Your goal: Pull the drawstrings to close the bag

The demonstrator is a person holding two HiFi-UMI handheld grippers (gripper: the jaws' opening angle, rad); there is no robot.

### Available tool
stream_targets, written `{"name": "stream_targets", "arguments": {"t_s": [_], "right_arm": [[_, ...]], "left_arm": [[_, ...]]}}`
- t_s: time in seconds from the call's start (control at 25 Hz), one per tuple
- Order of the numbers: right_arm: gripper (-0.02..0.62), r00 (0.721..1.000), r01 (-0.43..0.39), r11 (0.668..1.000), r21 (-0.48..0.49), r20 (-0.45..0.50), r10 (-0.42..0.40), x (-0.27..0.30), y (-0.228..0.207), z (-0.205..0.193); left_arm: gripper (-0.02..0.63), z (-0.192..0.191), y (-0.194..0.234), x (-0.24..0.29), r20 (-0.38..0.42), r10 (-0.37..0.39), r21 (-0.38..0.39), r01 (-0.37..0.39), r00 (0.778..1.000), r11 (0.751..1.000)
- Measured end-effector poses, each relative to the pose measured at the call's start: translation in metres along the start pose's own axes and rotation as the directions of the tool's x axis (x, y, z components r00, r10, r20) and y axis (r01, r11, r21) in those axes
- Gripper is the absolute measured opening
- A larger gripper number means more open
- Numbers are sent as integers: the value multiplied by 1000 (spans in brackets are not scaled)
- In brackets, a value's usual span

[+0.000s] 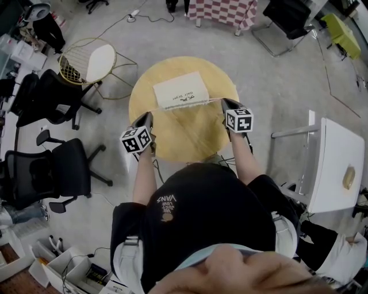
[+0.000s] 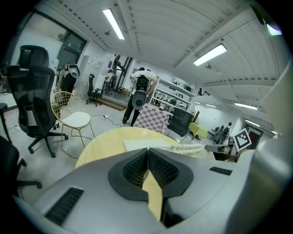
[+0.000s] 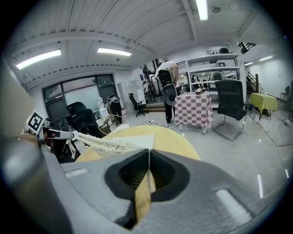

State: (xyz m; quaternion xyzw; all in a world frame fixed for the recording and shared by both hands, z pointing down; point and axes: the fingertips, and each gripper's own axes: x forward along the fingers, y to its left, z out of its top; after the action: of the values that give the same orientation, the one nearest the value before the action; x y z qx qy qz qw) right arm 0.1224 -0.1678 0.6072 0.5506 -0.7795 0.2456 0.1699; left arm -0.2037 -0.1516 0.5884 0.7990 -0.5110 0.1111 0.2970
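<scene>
A white cloth bag [image 1: 179, 90] lies flat on the round wooden table [image 1: 172, 140], its near edge bunched into a gathered ridge [image 1: 185, 104]. A thin drawstring [image 1: 158, 110] runs from that ridge to my left gripper [image 1: 150, 116], whose jaws are shut on it. Another drawstring [image 1: 214, 101] leads to my right gripper [image 1: 224, 104], also shut on the cord. Both cords look taut, pulled apart sideways. In the left gripper view the gathered edge [image 2: 194, 149] stretches from my closed jaws toward the other gripper. The right gripper view shows the same ridge [image 3: 103, 144] ending at its closed jaws.
A gold wire chair [image 1: 91, 61] with a white seat stands left of the table. Black office chairs [image 1: 49, 172] sit further left. A white side table [image 1: 339, 166] is at the right, a checkered-cloth table [image 1: 224, 11] at the back. A person [image 2: 141, 93] stands far off.
</scene>
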Motion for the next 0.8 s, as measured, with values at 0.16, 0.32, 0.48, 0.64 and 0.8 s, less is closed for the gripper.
{"name": "stream_targets", "arguments": {"t_s": [0.16, 0.32, 0.48, 0.64, 0.8], "right_arm": [[2, 1000, 2, 1000, 15, 6, -2, -2, -3, 0], [2, 1000, 4, 1000, 23, 8, -4, -1, -3, 1], [2, 1000, -3, 999, 36, 14, 2, -1, -1, 1], [2, 1000, -1, 999, 47, 19, 1, -3, -3, 3], [2, 1000, 4, 999, 47, 13, -5, -4, -7, 1]], "left_arm": [[15, -2, 1, 0, 11, 6, -24, -6, 1000, 1000], [15, -3, 7, -2, 20, 14, -41, -13, 1000, 999], [15, -2, 12, -5, 27, 22, -50, -20, 999, 999], [15, -1, 13, -6, 36, 27, -57, -25, 999, 998], [15, 1, 14, -6, 46, 35, -58, -32, 998, 998]]}}
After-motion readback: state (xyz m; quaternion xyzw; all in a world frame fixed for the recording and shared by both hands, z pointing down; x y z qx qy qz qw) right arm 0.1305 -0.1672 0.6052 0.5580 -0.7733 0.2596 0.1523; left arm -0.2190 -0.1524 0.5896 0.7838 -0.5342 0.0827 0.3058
